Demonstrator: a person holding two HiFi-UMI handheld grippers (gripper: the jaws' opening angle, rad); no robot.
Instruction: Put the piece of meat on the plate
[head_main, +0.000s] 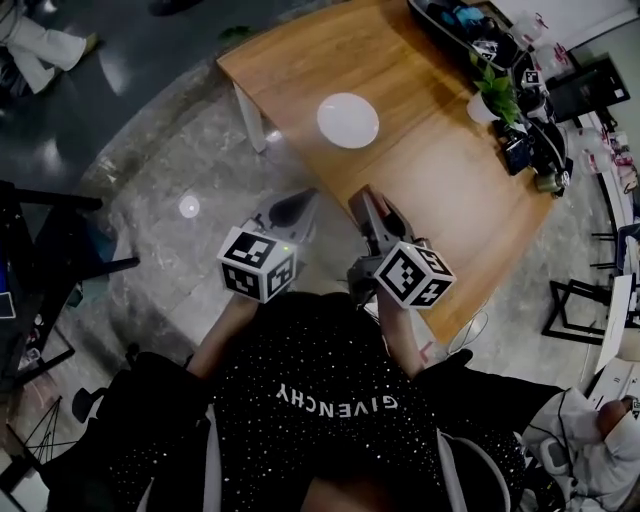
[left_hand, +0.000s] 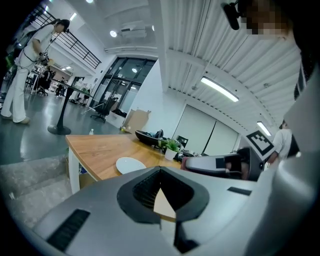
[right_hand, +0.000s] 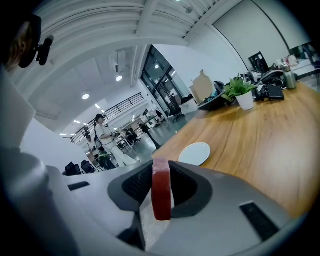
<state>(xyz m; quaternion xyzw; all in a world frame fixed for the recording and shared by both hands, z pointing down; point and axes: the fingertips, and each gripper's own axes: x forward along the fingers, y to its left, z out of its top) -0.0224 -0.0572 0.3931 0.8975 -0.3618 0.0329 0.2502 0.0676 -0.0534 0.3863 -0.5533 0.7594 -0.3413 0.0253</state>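
Observation:
A red slab of meat (right_hand: 161, 190) stands on edge between the jaws of my right gripper (right_hand: 161, 175), which is shut on it. In the head view that gripper (head_main: 362, 197) hangs over the near edge of the wooden table (head_main: 430, 180); the meat is hidden there. The white plate (head_main: 348, 120) lies empty farther in on the table, ahead of both grippers, and shows in both gripper views (left_hand: 130, 164) (right_hand: 195, 153). My left gripper (head_main: 297, 200) is beside the right one, over the floor just off the table's edge, jaws together with nothing in them.
A potted plant (head_main: 490, 95) and a row of dark gear (head_main: 530, 110) line the table's far right edge. A white table leg (head_main: 250, 118) stands at the near left corner. People stand in the hall beyond (left_hand: 25, 65).

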